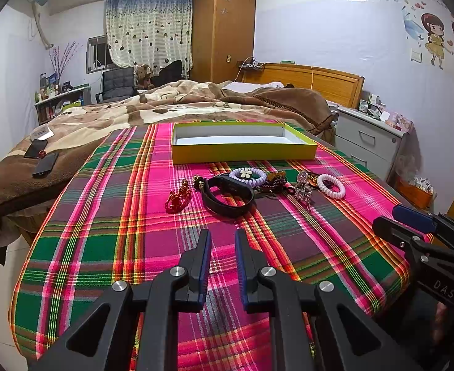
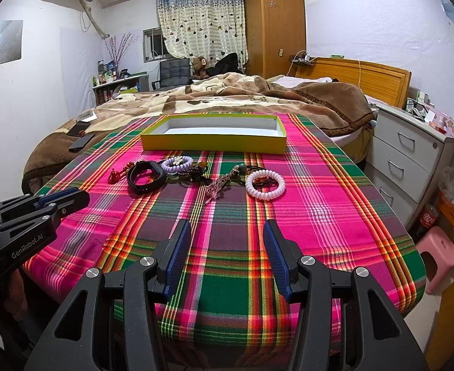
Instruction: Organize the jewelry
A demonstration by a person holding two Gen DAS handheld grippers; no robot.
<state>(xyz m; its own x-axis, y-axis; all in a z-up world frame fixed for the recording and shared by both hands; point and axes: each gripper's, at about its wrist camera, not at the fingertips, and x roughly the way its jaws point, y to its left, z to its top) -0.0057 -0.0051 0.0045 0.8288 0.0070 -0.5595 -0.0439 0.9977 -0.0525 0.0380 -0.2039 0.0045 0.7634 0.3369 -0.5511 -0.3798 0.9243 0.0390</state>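
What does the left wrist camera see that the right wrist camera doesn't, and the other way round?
Only the left wrist view shows the cartoon wall sticker. Only the right wrist view shows the pink stool and cola bottle. Both show the yellow box, black watch band, white coil bracelet and plaid cloth; the left gripper and right gripper are open and empty.

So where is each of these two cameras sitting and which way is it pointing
Left wrist: sits on the left gripper, low over the plaid cloth, facing the black band and yellow box; the right gripper shows at the right edge.
Right wrist: sits on the right gripper, facing the white coil bracelet and the box; the left gripper shows at the left edge.
Shared: both show the jewelry row, box, bed and wardrobe.
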